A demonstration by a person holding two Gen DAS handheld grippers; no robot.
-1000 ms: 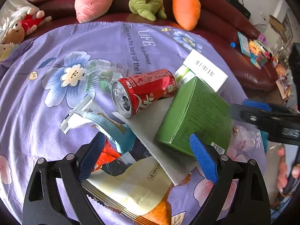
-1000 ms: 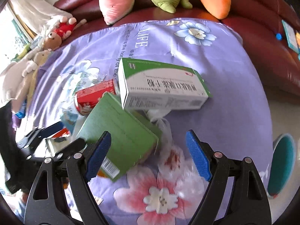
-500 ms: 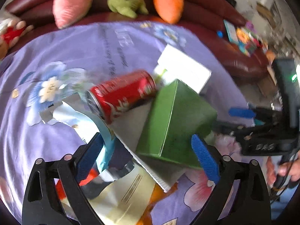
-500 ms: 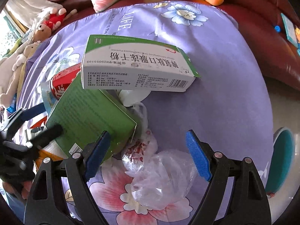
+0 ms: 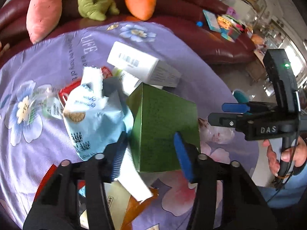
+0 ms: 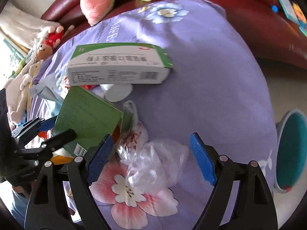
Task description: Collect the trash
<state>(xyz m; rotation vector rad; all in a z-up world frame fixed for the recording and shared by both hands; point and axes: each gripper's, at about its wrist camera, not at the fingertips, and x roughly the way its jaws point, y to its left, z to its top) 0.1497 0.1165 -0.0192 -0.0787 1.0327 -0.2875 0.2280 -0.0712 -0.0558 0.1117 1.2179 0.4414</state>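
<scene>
Left wrist: left gripper (image 5: 149, 159), just closing, seemingly pinches green box (image 5: 165, 126); right gripper (image 6: 151, 159) spread.

Both wrist views look steeply down, close over the purple flowered cloth (image 5: 34, 159), toward the sofa (image 5: 184, 5) behind. The left view sits left of the green box (image 5: 163, 126), the right view to its right; both share that box and the white carton (image 6: 119, 67)
</scene>
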